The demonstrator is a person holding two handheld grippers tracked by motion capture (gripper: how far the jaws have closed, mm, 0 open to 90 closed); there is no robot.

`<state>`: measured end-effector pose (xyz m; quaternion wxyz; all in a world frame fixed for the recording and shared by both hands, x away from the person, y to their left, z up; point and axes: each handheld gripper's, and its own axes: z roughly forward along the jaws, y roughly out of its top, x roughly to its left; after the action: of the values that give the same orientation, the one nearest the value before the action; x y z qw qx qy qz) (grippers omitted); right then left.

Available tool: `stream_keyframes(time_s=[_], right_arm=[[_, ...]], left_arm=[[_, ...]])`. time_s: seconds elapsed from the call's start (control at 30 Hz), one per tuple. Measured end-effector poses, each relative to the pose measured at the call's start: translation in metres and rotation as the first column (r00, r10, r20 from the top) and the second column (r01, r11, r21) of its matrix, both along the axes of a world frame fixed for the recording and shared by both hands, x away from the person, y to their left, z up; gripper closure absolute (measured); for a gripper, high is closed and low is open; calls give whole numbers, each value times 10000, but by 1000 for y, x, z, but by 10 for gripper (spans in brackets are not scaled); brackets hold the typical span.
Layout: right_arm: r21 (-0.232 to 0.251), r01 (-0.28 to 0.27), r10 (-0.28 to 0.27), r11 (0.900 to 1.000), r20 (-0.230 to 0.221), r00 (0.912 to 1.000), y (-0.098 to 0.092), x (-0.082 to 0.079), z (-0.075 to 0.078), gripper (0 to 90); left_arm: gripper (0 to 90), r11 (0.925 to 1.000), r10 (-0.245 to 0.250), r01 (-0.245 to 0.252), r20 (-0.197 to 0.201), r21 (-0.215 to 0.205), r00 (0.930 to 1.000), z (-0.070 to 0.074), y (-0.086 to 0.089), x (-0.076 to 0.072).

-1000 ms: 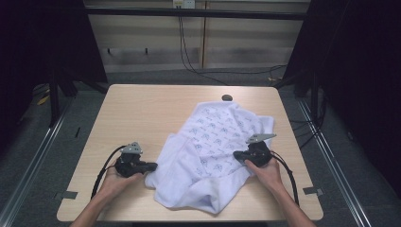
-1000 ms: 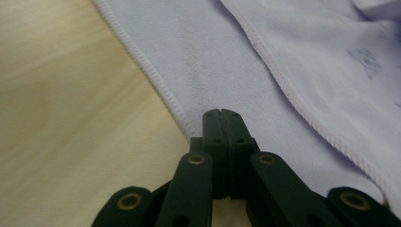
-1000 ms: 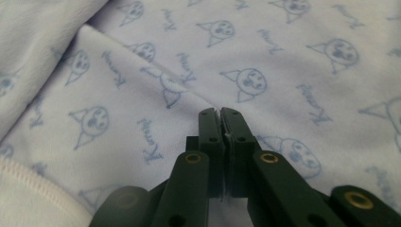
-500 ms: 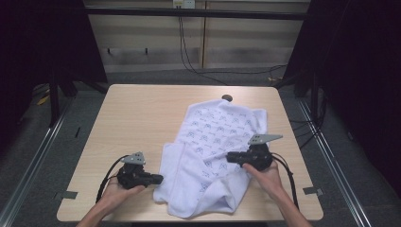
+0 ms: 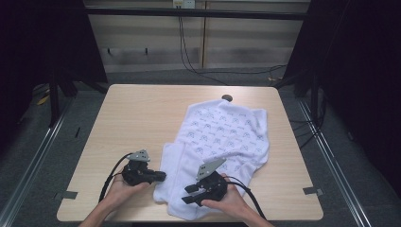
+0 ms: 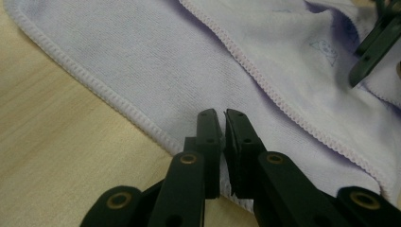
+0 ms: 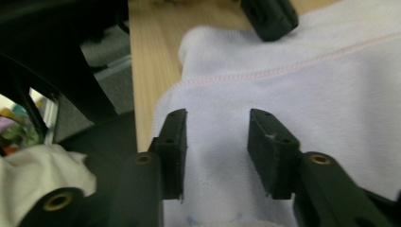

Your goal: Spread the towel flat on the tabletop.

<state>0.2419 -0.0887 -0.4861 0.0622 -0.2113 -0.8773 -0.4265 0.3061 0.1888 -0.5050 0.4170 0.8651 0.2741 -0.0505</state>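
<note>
- Your towel (image 5: 222, 142), white with a faint printed pattern, lies rumpled on the right half of the wooden surface (image 5: 142, 113), its near end folded over toward your edge.
- Just past the towel's far edge a small dark round thing (image 5: 227, 98) sits on the surface; nothing stands between your claws and the cloth.
- Your left claw (image 5: 161, 176) sits at the towel's near left edge. The left gripper view shows the jaws nearly together with a thin gap, over the stitched hem (image 6: 118, 101); whether cloth is pinched between them you cannot tell.
- Your right claw (image 5: 191, 194) rests over the towel's near folded part. Its jaws have just been opening and stand apart, released, with cloth under them but not pressed.
- The right gripper view adds the surface's edge, with floor and dark frame beyond, and the tip of the other claw (image 7: 269, 19).
</note>
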Motion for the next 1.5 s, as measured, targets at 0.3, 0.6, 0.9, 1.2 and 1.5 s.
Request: stream_keyframes(time_s=[0.3,0.6,0.9,1.2,1.5], right_arm=[[-879,-76,193,9961,1331,9909,8,-10,-11,857],[714,1112,-1117,9912,39,9937,-29,10,1,870],[1419,2263,-2235,9637,-354,9741,-72,19,11,888],[802,4426,-4370,8931,-781,8961,-148,45,-4,830],[655,5551,-5554,8292,-151,8314,-169,49,9,660]], left_arm=[[842,10000,-21,21,-15,2,10000,0,0,0],[864,9999,36,-37,99,118,9999,1,0,-1],[877,9999,61,-63,99,137,9999,1,0,-1],[875,9993,-265,268,-109,261,9996,3,8,-21],[814,9960,-753,762,-209,473,9969,8,11,-39]])
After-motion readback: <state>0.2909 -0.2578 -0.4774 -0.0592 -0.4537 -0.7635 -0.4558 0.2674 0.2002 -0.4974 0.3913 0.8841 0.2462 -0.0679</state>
